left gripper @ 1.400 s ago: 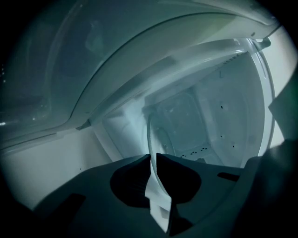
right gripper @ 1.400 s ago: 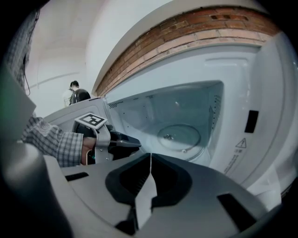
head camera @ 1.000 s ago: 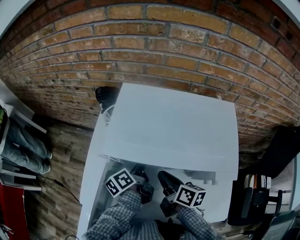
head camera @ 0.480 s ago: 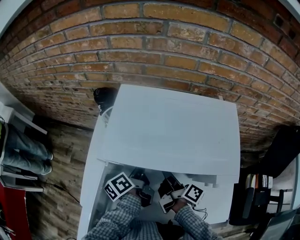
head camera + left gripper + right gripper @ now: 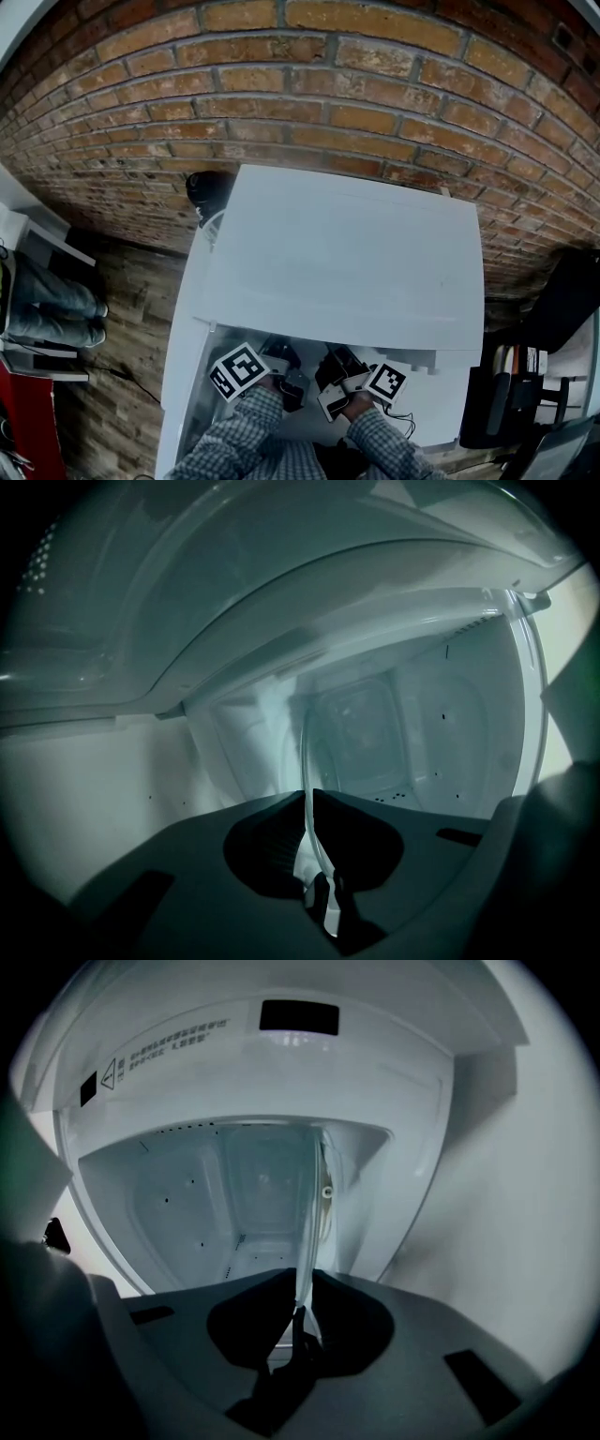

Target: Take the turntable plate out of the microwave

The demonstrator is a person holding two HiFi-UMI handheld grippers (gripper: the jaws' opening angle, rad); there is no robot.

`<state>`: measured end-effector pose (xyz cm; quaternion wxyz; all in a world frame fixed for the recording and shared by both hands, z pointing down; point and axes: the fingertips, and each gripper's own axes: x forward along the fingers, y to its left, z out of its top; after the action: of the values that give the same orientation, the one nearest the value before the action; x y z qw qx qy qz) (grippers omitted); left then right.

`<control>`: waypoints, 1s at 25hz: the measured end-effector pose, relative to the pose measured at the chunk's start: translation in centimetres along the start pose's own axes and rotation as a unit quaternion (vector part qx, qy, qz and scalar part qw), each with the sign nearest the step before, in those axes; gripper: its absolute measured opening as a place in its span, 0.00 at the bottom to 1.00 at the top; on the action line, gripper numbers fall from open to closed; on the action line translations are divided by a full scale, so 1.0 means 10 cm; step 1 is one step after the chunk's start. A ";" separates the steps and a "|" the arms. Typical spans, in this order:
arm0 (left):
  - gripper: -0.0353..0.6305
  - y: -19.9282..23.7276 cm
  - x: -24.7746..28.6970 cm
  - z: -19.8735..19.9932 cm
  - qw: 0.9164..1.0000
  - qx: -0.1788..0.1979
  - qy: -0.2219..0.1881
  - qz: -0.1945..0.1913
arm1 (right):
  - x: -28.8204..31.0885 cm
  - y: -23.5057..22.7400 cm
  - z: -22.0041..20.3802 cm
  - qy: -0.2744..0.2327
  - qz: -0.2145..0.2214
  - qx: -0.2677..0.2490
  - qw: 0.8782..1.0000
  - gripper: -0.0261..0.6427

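The clear glass turntable plate (image 5: 306,761) shows edge-on as a thin pale line between the left gripper's (image 5: 307,794) jaws, which are shut on its rim. My right gripper (image 5: 305,1274) is shut on the plate's rim (image 5: 307,1204) as well. Behind the plate lies the white microwave cavity (image 5: 187,1204). In the head view both grippers, left (image 5: 284,364) and right (image 5: 335,364), reach into the front of the white microwave (image 5: 337,253) side by side. From there the plate is hidden.
A brick wall (image 5: 309,94) stands behind the microwave. A black object (image 5: 211,190) sits at its back left corner. A person's legs (image 5: 47,295) are at the far left, over a wooden floor. Dark equipment (image 5: 525,394) stands at the right.
The right gripper has rolled and shifted a little left toward the microwave's opening; its marker cube now faces differently. The left gripper has stayed put.
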<state>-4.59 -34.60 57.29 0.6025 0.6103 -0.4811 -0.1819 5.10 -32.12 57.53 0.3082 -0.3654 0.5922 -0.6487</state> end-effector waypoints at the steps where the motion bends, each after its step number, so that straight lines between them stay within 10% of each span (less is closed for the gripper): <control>1: 0.10 0.01 0.00 -0.01 1.000 0.002 0.002 0.000 | -0.01 -0.02 0.00 -0.006 -0.003 0.004 1.000 0.11; 25: 0.11 -0.13 0.21 -0.01 0.996 -0.059 -0.003 -0.071 | -0.04 0.16 -0.05 0.011 0.028 0.015 0.999 0.08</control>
<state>-3.06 -36.48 56.91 0.6217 0.6053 -0.4271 -0.2543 4.86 -31.74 55.90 0.3259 -0.3367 0.5955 -0.6525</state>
